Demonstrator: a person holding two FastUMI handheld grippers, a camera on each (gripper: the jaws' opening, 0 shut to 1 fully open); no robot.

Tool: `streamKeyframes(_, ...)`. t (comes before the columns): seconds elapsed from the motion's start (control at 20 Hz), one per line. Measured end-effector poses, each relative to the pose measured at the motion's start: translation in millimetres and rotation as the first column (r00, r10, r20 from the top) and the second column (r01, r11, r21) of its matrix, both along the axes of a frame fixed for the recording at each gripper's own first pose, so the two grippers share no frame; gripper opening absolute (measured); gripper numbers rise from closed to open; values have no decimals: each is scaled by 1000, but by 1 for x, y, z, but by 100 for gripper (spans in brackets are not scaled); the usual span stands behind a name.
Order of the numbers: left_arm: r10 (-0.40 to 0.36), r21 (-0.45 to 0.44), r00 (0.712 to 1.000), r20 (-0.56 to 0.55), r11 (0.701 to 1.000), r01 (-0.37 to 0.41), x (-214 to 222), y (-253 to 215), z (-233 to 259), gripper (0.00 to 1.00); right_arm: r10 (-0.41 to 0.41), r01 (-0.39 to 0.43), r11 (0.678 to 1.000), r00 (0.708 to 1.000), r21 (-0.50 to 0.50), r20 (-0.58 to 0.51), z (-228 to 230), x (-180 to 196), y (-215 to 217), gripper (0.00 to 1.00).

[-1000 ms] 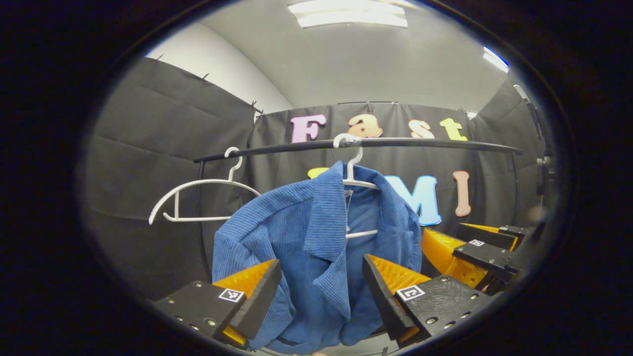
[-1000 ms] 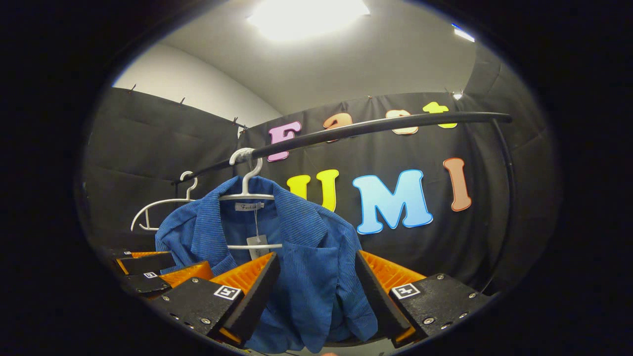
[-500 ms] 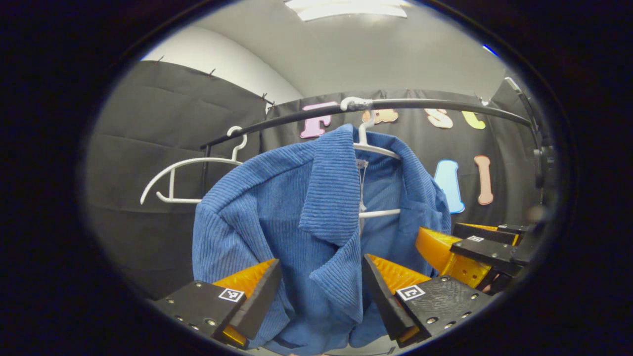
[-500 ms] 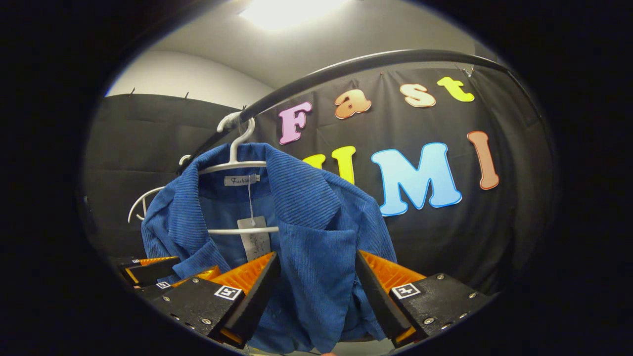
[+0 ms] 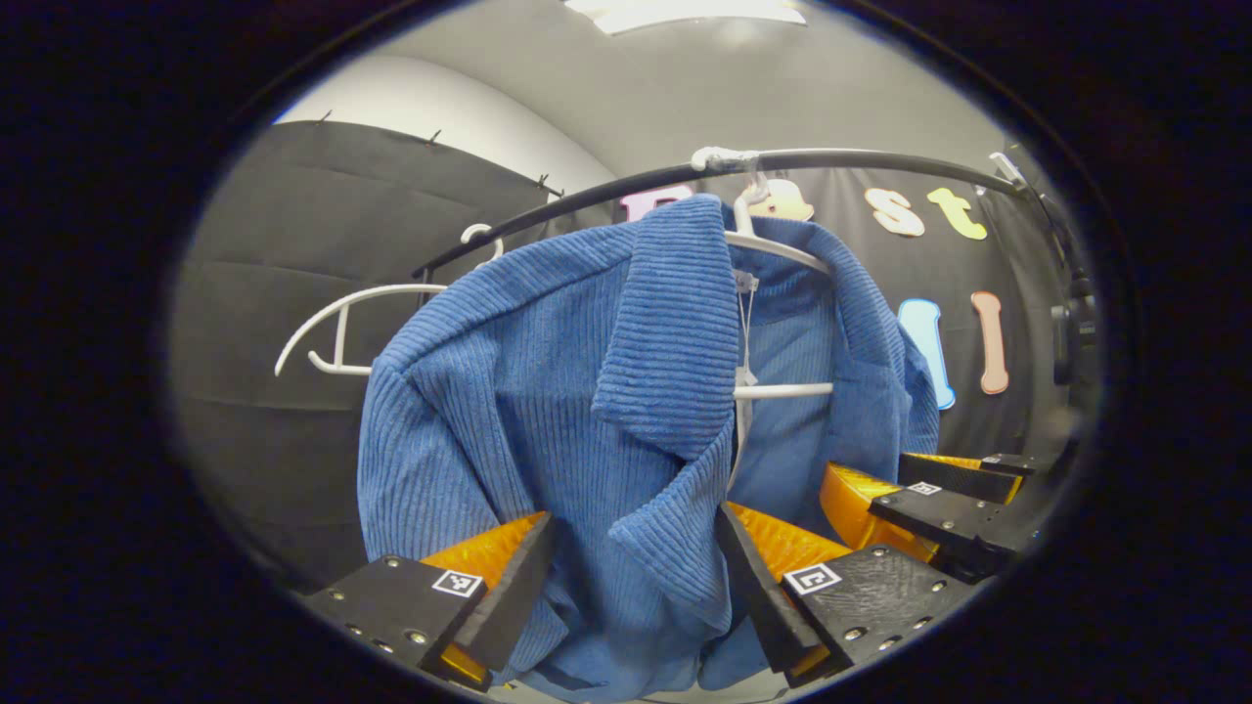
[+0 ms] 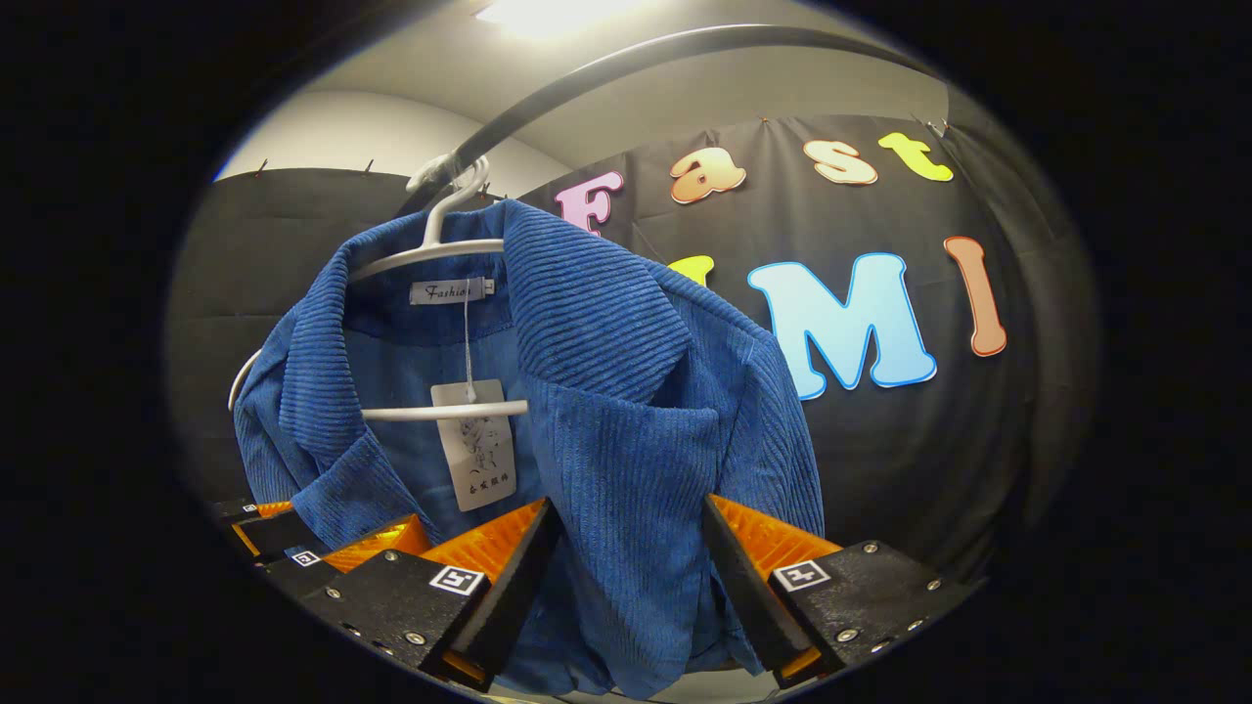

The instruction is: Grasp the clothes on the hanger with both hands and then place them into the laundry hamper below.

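A blue corduroy jacket [image 5: 548, 391] [image 6: 626, 391] hangs on a white hanger [image 5: 778, 249] [image 6: 430, 249] hooked over a black rail [image 5: 861, 156] [image 6: 626, 59]. A paper tag [image 6: 472, 445] dangles inside the collar. My left gripper [image 5: 631, 572] stands open, its fingers on either side of the jacket's left front panel and lapel. My right gripper [image 6: 626, 567] is open too, straddling the right front panel. In the left gripper view the right gripper [image 5: 919, 494] shows at the lower right; in the right gripper view the left gripper [image 6: 313, 543] shows at the lower left.
A second, bare white hanger [image 5: 337, 328] hangs on the same rail to the left of the jacket. The rail's black upright [image 5: 416, 284] stands behind it. Black cloth walls close the booth on all sides, with ceiling lights [image 6: 548, 12] overhead.
Both grippers have moved closer to the jacket, which now looms larger and higher in both views. The front panels now lie between the open fingers. The fingers' spacing is unchanged.
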State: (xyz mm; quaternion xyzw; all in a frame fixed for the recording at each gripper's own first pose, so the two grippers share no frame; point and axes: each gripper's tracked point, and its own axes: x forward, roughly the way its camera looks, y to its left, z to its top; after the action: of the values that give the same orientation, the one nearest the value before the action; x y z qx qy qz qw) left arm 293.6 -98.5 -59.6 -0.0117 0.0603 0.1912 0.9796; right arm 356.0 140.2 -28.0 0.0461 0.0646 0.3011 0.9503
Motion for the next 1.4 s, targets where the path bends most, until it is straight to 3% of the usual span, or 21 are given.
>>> streamKeyframes(0.1,-9,10,1000,-1,1000,9,0,-1,1,93,8,-8,1000,1000,2,-10,-4,3,7,84)
streamKeyframes(0.3,-13,49,1000,13,999,12,-2,4,8,65,43,-43,999,999,-10,-23,-9,0,18,58)
streamKeyframes(0.4,-47,56,999,1,997,47,1,-1,6,46,37,-37,999,999,-26,1,-6,2,18,37)
streamKeyframes(0.45,-39,65,999,-7,997,39,-1,2,5,35,16,-15,999,1000,-33,24,-3,3,12,17)
streamKeyframes(0.5,-69,56,998,-6,996,70,0,-1,7,24,20,-18,999,999,-31,39,0,1,10,7)
streamKeyframes(0.6,-62,54,998,-5,997,62,5,2,0,6,12,-10,999,998,-32,63,4,1,8,4)
streamKeyframes(0.65,-73,48,997,-5,996,73,-14,-8,12,7,1,1,999,997,-32,80,8,1,4,4)
streamKeyframes(0.75,-108,51,994,7,993,107,-6,-11,18,6,-26,28,999,993,-20,117,20,4,-5,4)
streamKeyframes(0.8,-116,59,993,16,992,115,-8,-14,25,1,-38,40,999,990,-8,134,26,4,-10,4)
streamKeyframes(0.85,-122,73,992,24,990,120,-11,-15,33,6,-49,49,999,987,5,151,32,2,-14,4)
streamKeyframes(1.05,-158,114,985,71,982,149,-32,-26,67,6,-73,63,997,970,53,230,66,-8,-29,4)
streamKeyframes(1.1,-169,122,982,84,980,158,-37,-28,76,1,-80,66,996,966,64,246,75,-11,-32,4)
streamKeyframes(1.2,-179,131,978,103,977,165,-43,-25,92,6,-98,78,993,956,83,276,92,-14,-39,4)
streamKeyframes(1.4,-174,126,975,135,979,158,-56,-13,116,6,-133,104,989,933,104,335,121,-18,-49,4)
